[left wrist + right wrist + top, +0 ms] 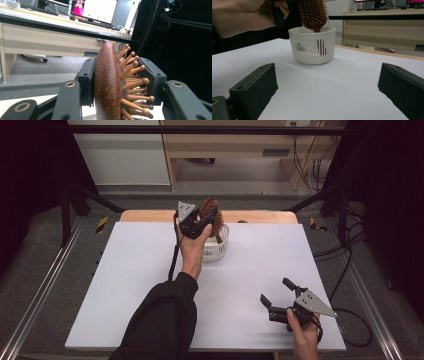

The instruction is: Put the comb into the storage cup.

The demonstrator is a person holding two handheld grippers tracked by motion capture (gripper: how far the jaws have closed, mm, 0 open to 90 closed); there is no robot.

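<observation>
Hairbrush held head-up over the white basket, handle already inside

The left gripper (202,217) is clamped on the head of the wooden hairbrush (212,215), jaws pressing its smooth back and its bristle side, at the far middle of the table (125,285). The brush's long axis runs close to upright, handle down through the mouth of the basket (216,249), which sits directly beneath the gripper. The right gripper (277,295) rests near the right front corner, jaws spread wide and holding nothing, well apart from the basket
</observation>
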